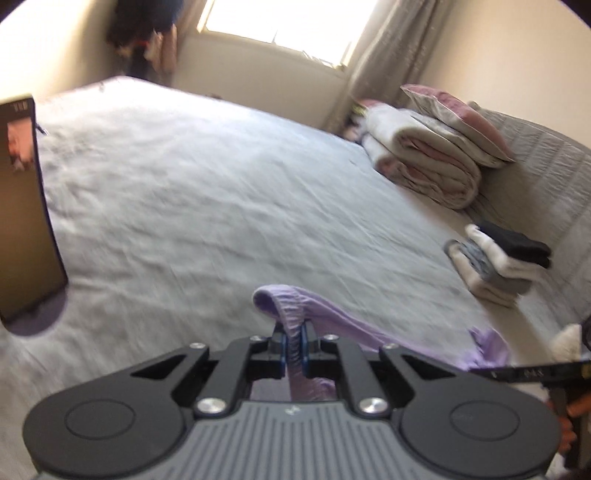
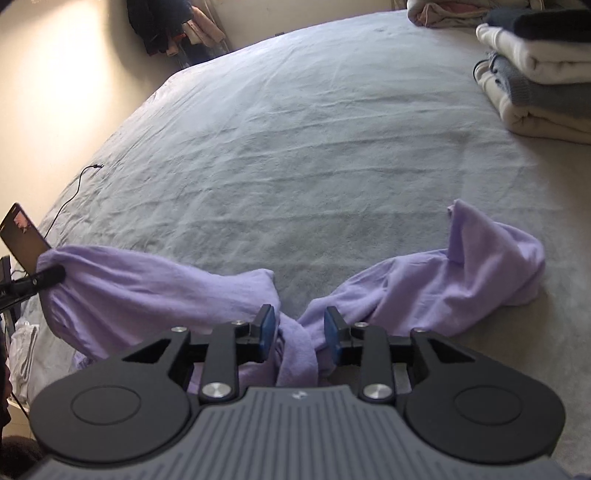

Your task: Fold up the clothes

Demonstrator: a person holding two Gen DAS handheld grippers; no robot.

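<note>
While your left gripper [image 1: 294, 341] looks out over the bed [image 1: 207, 206], its blue pads are pressed together on a gathered fold of the lilac garment [image 1: 295, 306]. That fold loops up above the fingertips, and the rest of the cloth trails away to the right across the sheet, ending in a bunched part near the frame's right edge. This view is blurred. Past the garment, further right, sits a stack of folded clothes [image 1: 498, 258], white and grey with a dark piece on top. Beyond that stack lies a bundle of folded bedding [image 1: 424, 166] with a pillow [image 1: 458, 122] leaning on it, close to the curtain [image 1: 388, 48] and the window [image 1: 280, 22]. Left of the garment, at the frame's edge, a phone [image 1: 26, 206] stands upright.

From your right gripper [image 2: 300, 332], the jaws stand apart, and a twisted strand of the garment [image 2: 147, 288] runs between the pads without either one pressing on it. The cloth spreads both ways from that strand: one mass to the left, where the other gripper's tip holds its end in front of the phone [image 2: 24, 240], and one mass to the right, resting on the sheet with a corner pointing up. The stack [image 2: 535, 81] lies well beyond the garment at upper right. A thin cable [image 2: 70, 195] runs along the bed's left edge.
</note>
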